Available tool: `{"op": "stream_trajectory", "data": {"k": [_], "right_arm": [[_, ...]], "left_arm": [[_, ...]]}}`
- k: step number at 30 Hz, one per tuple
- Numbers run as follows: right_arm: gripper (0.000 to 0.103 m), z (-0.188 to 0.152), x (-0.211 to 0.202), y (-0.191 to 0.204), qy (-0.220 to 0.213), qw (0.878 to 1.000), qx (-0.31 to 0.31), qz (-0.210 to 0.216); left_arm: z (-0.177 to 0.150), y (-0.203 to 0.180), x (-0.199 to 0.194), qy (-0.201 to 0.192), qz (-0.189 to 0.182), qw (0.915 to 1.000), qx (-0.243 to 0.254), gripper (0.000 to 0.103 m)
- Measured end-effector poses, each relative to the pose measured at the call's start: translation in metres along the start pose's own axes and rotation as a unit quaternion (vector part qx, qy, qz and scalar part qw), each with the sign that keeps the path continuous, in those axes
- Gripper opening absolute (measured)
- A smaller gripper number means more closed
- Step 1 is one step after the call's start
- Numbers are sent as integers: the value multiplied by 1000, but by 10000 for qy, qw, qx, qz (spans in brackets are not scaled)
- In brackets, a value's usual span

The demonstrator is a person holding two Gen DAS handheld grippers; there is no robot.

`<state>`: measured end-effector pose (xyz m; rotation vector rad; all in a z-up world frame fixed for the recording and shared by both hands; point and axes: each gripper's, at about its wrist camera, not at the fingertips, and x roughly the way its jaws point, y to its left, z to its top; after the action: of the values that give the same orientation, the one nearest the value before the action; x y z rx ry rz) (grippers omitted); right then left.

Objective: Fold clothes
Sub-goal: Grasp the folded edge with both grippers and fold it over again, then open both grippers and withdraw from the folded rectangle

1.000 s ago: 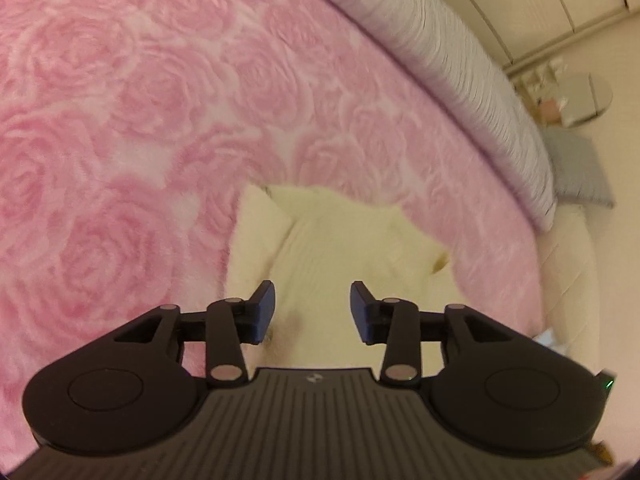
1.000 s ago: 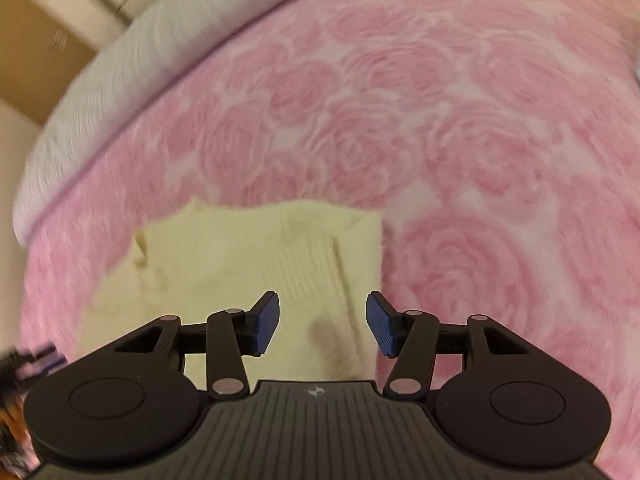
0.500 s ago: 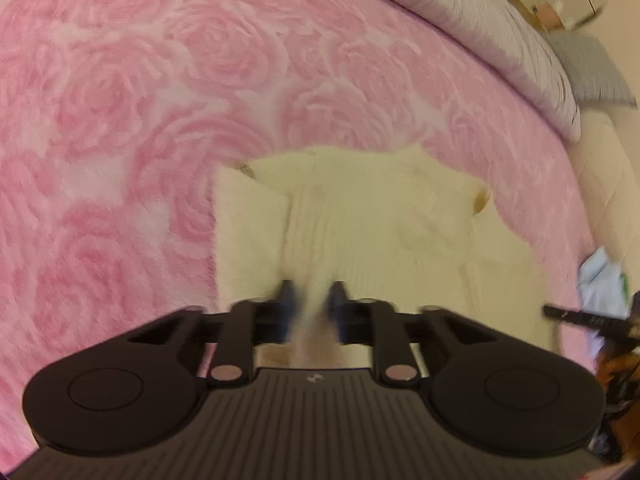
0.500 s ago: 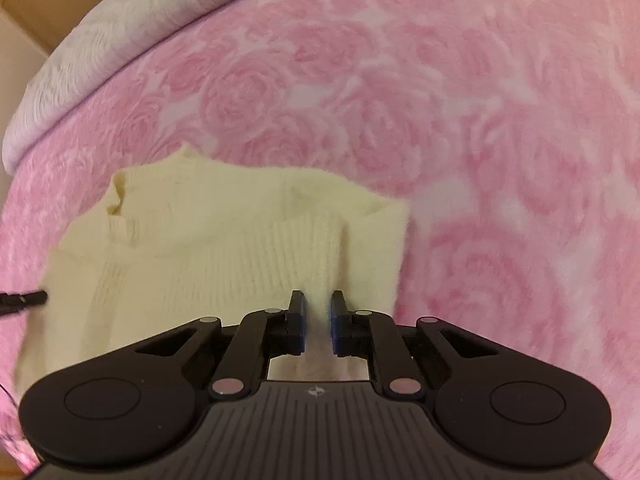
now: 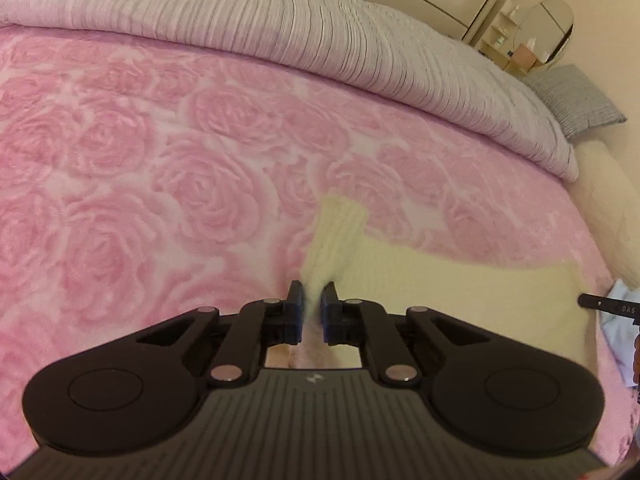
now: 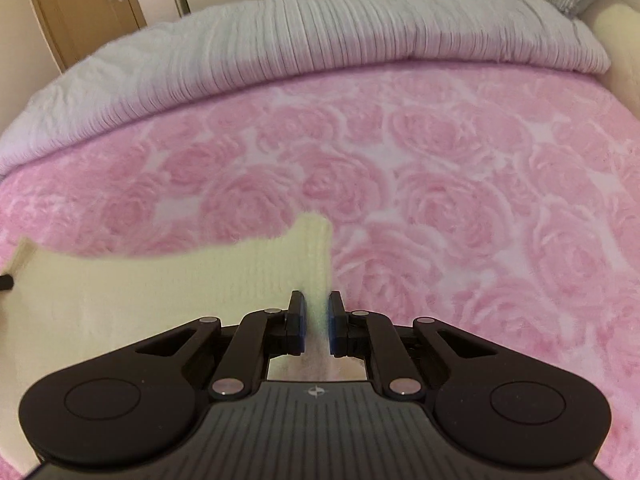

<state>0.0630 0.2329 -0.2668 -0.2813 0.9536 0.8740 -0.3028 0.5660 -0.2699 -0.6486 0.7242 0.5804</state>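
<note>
A pale yellow knit sweater (image 5: pixel 440 284) lies on the pink rose-patterned blanket (image 5: pixel 160 168). My left gripper (image 5: pixel 311 292) is shut on the sweater's left edge, and the pinched knit rises in a ribbed peak ahead of the fingers. My right gripper (image 6: pixel 316 302) is shut on the sweater's (image 6: pixel 160 292) right edge, also pulled up into a peak. The cloth stretches between the two grippers. The right gripper's tip (image 5: pixel 600 304) shows at the far right of the left wrist view.
A grey ribbed duvet (image 5: pixel 320 20) lies across the back of the bed. A grey pillow (image 5: pixel 576 96) and a shelf with a round mirror (image 5: pixel 544 28) stand at the far right. A wooden door (image 6: pixel 88 4) shows behind the bed. A light blue cloth (image 5: pixel 620 344) lies by the right edge.
Both grippers went from open above the sweater to shut on its lower edge. They have since lifted and tilted up, so the duvet and room come into view.
</note>
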Motion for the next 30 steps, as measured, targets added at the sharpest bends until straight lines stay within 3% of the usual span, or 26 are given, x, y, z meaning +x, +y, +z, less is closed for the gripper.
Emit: {"op": "stream_trajectory", "data": {"k": [5, 8, 9, 10, 12, 15, 21, 24, 26, 27, 30], "right_arm": [[13, -13, 37, -9, 437, 9985, 244, -222], [33, -18, 38, -13, 529, 9968, 456, -389], [45, -18, 29, -12, 463, 9969, 472, -438], [46, -19, 21, -10, 397, 9968, 488, -486], [46, -19, 4, -6, 265, 9966, 520, -584], [46, -34, -30, 11, 232, 9982, 421, -370], [45, -106, -69, 67, 809, 9960, -338, 151], [41, -141, -63, 73, 956, 9947, -384, 61], [27, -158, -63, 61, 701, 9969, -353, -52], [17, -161, -66, 52, 558, 9981, -241, -26], [16, -162, -76, 30, 309, 9990, 294, -119]], "left_arm": [[-10, 7, 27, 290, 273, 9992, 5, 10], [-13, 16, 27, 262, 522, 9981, -190, 25], [-13, 17, 22, 208, 576, 9978, -267, 28], [-12, 19, 15, 152, 632, 9972, -356, 28], [-12, 20, -2, 56, 696, 9963, -509, 22], [-21, 7, -34, 155, 321, 9985, -410, 20], [-86, -36, -77, 695, -497, 9960, 271, 18], [-123, -34, -73, 831, -292, 9951, 445, 16], [-137, -16, -71, 729, -48, 9969, 276, 3], [-139, -7, -72, 669, 49, 9975, 220, 3], [-133, 11, -78, 556, 279, 9979, 182, 2]]}}
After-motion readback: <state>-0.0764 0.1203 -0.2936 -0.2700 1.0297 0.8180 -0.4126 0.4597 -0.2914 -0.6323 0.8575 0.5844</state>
